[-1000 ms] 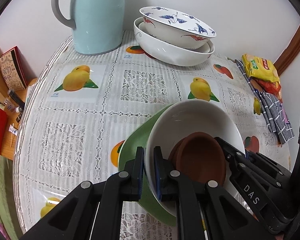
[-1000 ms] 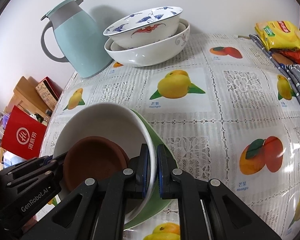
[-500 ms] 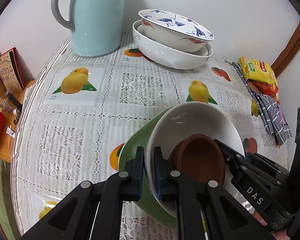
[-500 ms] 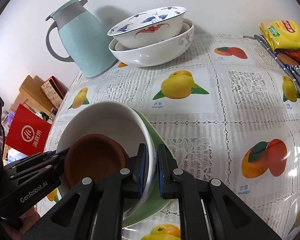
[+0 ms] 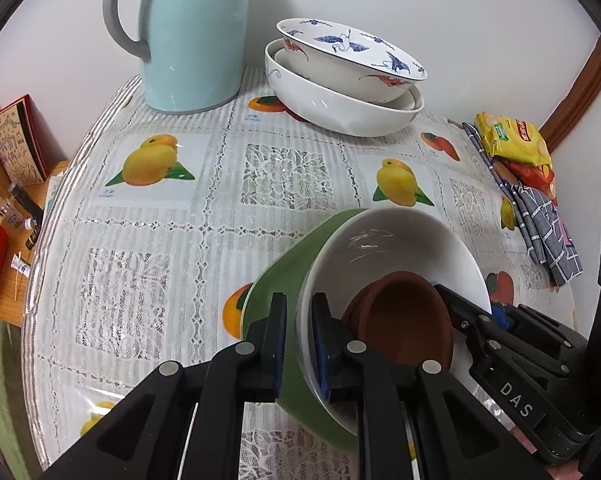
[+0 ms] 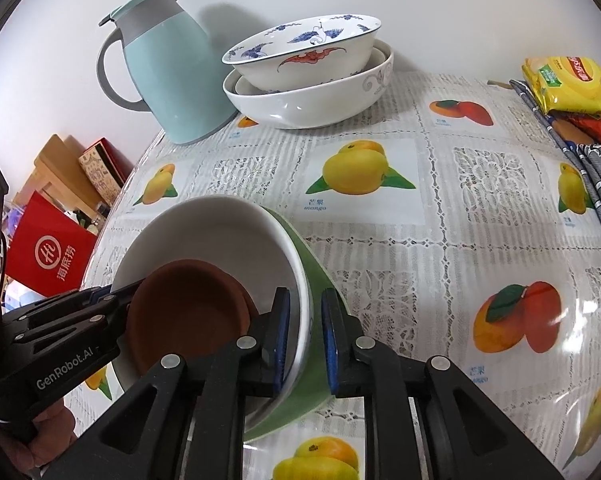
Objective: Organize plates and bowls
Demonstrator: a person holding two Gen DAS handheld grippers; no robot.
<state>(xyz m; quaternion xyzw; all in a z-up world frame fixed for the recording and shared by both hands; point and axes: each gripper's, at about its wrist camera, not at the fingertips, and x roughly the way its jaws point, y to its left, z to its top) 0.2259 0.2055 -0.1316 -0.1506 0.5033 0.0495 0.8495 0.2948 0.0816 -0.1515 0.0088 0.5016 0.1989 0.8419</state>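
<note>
A stack sits on the fruit-print tablecloth: a green bowl (image 5: 276, 276) (image 6: 312, 264), a white bowl (image 5: 388, 236) (image 6: 208, 232) nested in it, and a small brown dish (image 5: 404, 320) (image 6: 188, 312) leaning inside the white one. My left gripper (image 5: 299, 298) straddles the stack's left rim and its jaws are opening, the rim still between the pads. My right gripper (image 6: 305, 294) straddles the opposite rim. Its jaws are opening too, and a gap shows beside the rim. A crane-patterned bowl (image 5: 348, 52) rests in a larger white bowl (image 5: 340, 108) at the back.
A pale blue jug (image 5: 188, 36) stands at the back left. Yellow snack packets (image 5: 512, 144) and a checked cloth (image 5: 540, 224) lie along the right side. The table's rounded edge (image 5: 60, 200) drops off on the left, with a red bag (image 6: 48, 256) below it.
Both grippers' jaws have parted a little around the stack's rim, the right one more. Neither hand has shifted, and the stack stays where it was.
</note>
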